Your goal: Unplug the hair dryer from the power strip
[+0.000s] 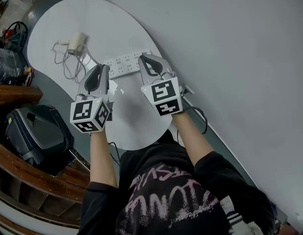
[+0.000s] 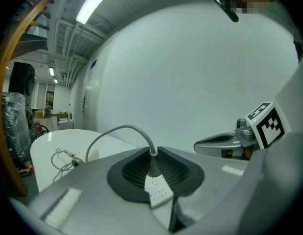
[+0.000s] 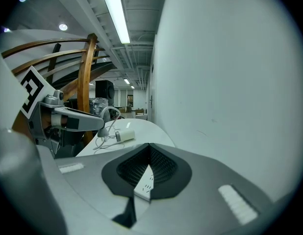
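Left claw and right claw both closed, empty. Grey moulded plug seated in long white plastic power strip just ahead of left claw. Likely stiff fit: pinch plug body, not limp cord.

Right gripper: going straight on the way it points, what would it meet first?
Probably the power strip, which shows dead ahead past the right gripper; how far off it lies is unclear.

White oval table, curved wooden rail alongside.
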A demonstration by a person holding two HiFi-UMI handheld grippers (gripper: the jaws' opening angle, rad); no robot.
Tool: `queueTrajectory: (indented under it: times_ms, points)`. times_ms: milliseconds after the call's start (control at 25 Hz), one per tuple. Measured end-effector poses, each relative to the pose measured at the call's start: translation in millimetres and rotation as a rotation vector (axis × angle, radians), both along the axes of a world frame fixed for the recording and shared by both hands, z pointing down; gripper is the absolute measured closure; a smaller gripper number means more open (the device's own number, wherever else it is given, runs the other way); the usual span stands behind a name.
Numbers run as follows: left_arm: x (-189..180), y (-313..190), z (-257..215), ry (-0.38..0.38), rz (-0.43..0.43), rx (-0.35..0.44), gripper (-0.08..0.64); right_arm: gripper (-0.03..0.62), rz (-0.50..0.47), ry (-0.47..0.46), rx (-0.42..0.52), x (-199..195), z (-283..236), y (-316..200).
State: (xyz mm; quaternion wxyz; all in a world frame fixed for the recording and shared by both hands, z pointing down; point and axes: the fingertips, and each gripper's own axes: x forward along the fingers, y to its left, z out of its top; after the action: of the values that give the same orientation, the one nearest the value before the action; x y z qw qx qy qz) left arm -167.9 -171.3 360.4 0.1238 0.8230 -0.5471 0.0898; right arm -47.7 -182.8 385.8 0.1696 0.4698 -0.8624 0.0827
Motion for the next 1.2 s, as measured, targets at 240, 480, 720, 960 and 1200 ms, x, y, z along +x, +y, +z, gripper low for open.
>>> queueTrajectory:
  times_ms: [240,480,720,960,1200]
  points:
    - [-2,8,-16,-0.004,-0.006,0.027,0.506,0.571,-0.005,-0.01,0.032,-1,-18,6]
    - [-5,15,-33,-0.016,-0.02,0.062,0.505,0.571,-0.014,-0.021,0.069,-3,-39,11]
    - [-8,25,-49,-0.024,-0.033,0.093,0.505,0.571,-0.039,-0.029,0.109,-9,-60,17]
    - [-12,34,-62,-0.023,-0.051,0.12,0.505,0.571,-0.048,-0.039,0.137,-10,-75,23]
    - [-15,42,-78,-0.022,-0.064,0.152,0.505,0.572,-0.049,-0.047,0.173,-9,-92,28]
